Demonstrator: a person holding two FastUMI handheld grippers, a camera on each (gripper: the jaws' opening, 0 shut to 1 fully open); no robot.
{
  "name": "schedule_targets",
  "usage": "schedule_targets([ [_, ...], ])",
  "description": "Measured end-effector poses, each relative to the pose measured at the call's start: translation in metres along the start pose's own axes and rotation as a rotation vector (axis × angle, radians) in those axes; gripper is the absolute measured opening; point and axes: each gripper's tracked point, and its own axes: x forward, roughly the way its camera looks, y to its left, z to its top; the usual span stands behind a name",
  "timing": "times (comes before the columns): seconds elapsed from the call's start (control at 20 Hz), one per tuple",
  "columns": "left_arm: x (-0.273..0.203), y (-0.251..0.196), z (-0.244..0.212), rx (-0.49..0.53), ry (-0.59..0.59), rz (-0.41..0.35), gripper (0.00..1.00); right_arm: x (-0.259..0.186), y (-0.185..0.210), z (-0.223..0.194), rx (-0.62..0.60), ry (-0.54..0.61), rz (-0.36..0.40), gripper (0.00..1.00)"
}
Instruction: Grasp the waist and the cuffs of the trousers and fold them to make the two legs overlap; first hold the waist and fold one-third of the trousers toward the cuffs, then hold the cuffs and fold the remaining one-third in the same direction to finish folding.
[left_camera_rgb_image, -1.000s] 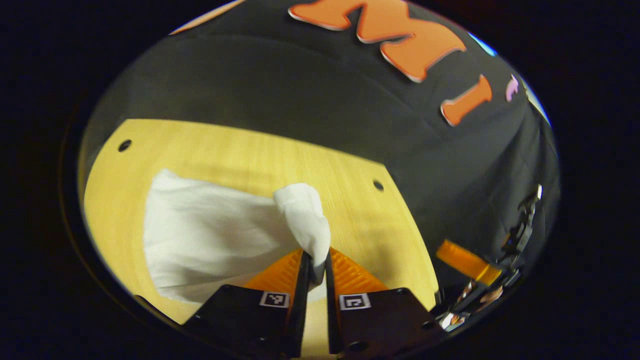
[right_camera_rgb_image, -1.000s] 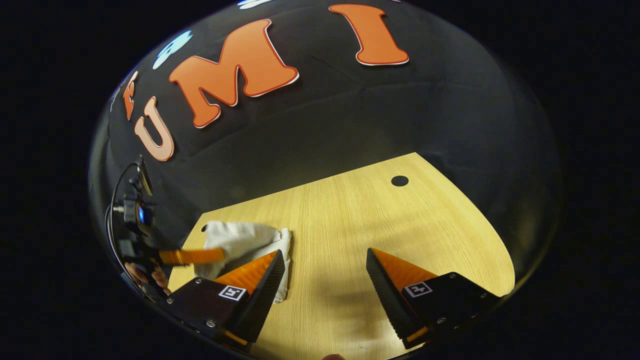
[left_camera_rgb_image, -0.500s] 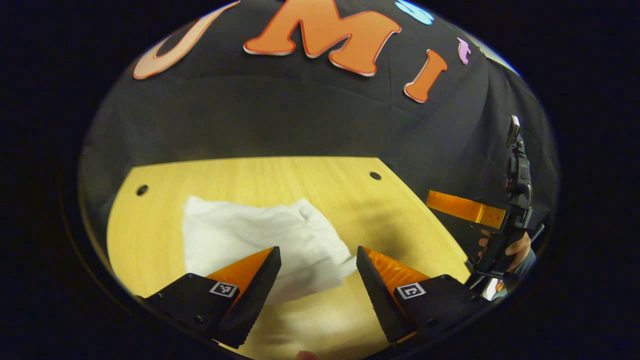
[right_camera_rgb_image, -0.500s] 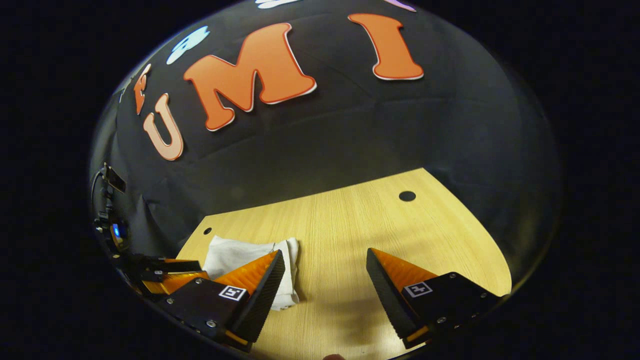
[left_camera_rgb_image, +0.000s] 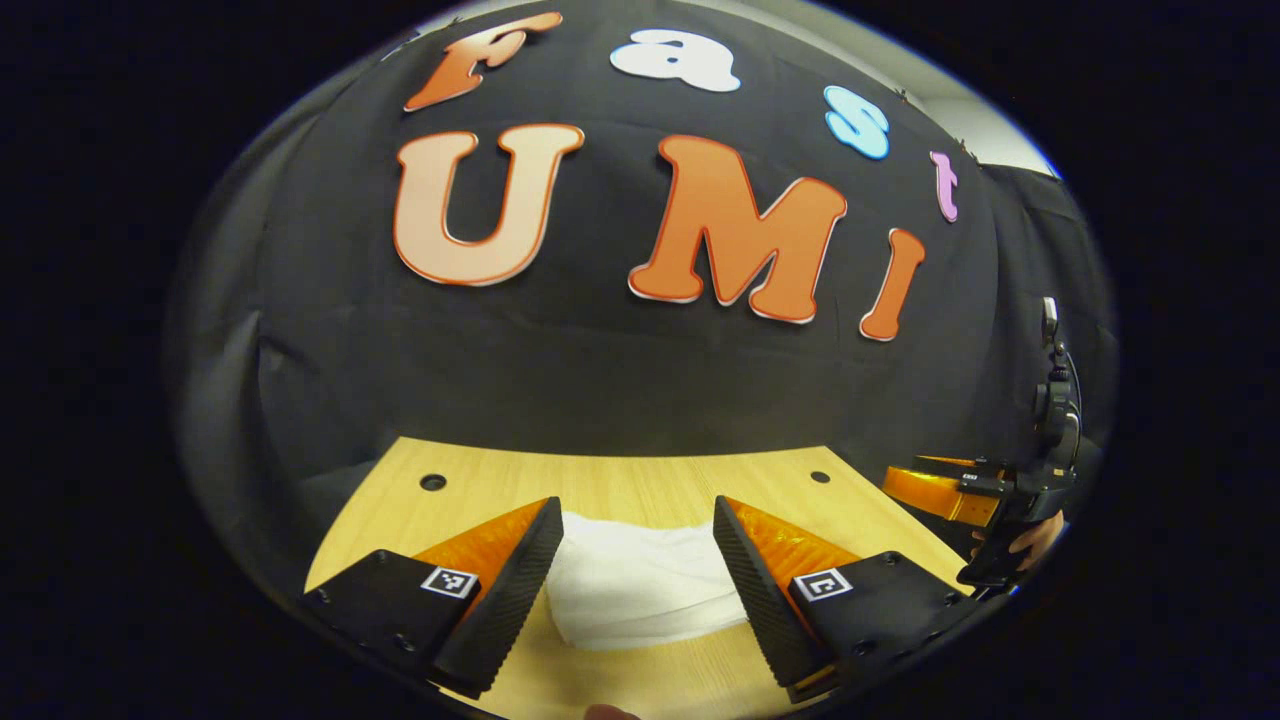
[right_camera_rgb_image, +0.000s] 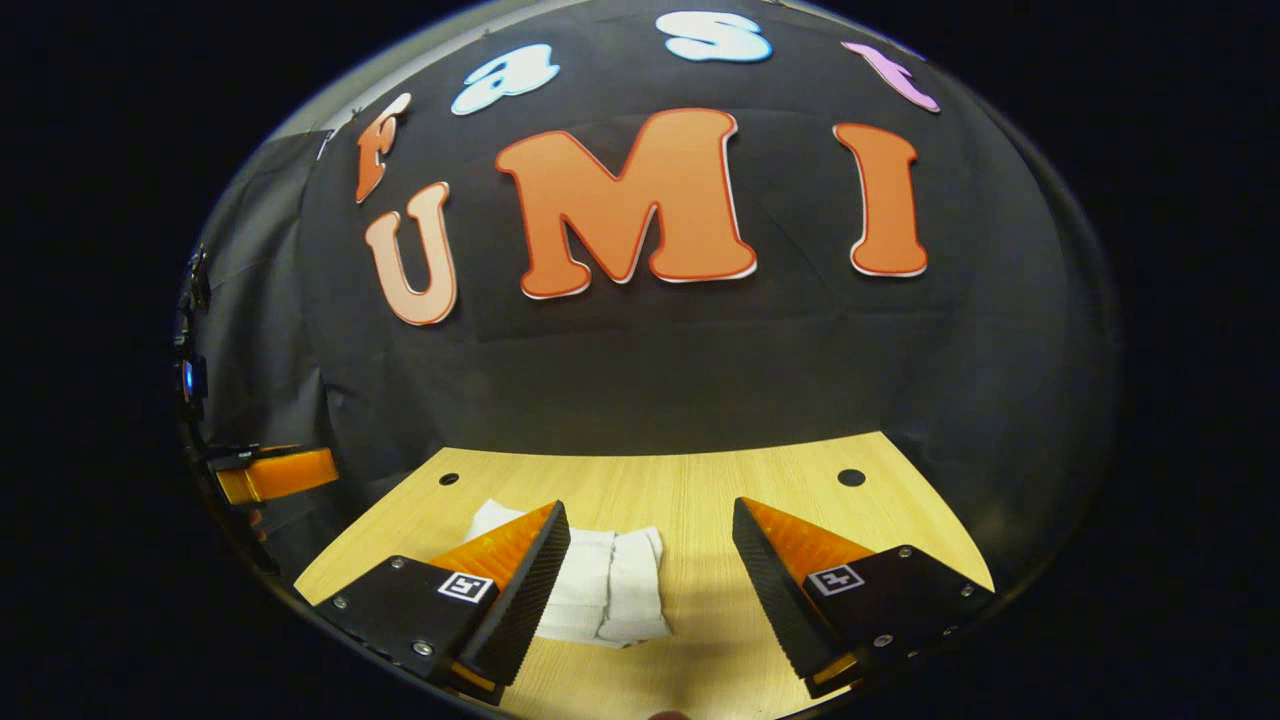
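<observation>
While both spread wide, left tool (left_camera_rgb_image: 634, 560) and right tool (right_camera_rgb_image: 651, 560) level above folded white trousers (left_camera_rgb_image: 640, 580), seemingly clear of them.

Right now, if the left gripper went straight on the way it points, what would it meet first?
Probably the folded white trousers, lying on the wooden table between the open fingers of the left gripper; beyond them the black cloth wall. Depth is unclear.

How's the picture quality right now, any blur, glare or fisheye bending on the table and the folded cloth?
Left gripper view: sharp, no glare; the light wooden table bows with the fisheye, and the folded white trousers lie evenly lit. Right gripper view: equally sharp; the trousers cast a soft shadow at their near edge.
</observation>
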Motion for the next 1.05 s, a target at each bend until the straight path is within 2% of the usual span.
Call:
schedule_targets([
  [0.25,-0.011,-0.004,0.008,0.032,-0.158,0.065,0.99,-0.019,0.047,0.030,-0.052,-0.080,0.015,0.98],
  [0.45,-0.022,-0.006,0.013,0.058,-0.249,0.098,0.99,-0.036,0.068,0.046,-0.087,-0.147,0.017,0.98],
  [0.85,-0.047,-0.020,0.006,0.138,-0.309,0.072,0.99,-0.074,0.092,0.040,-0.112,-0.187,-0.016,0.98],
  [0.9,-0.054,-0.022,0.006,0.142,-0.319,0.069,0.95,-0.078,0.092,0.039,-0.116,-0.192,-0.024,0.98],
  [1.0,-0.064,-0.023,0.011,0.155,-0.353,0.067,0.98,-0.089,0.094,0.037,-0.113,-0.199,-0.038,0.98],
  [1.05,-0.068,-0.025,0.012,0.160,-0.362,0.062,0.95,-0.093,0.094,0.038,-0.106,-0.203,-0.043,0.98],
])
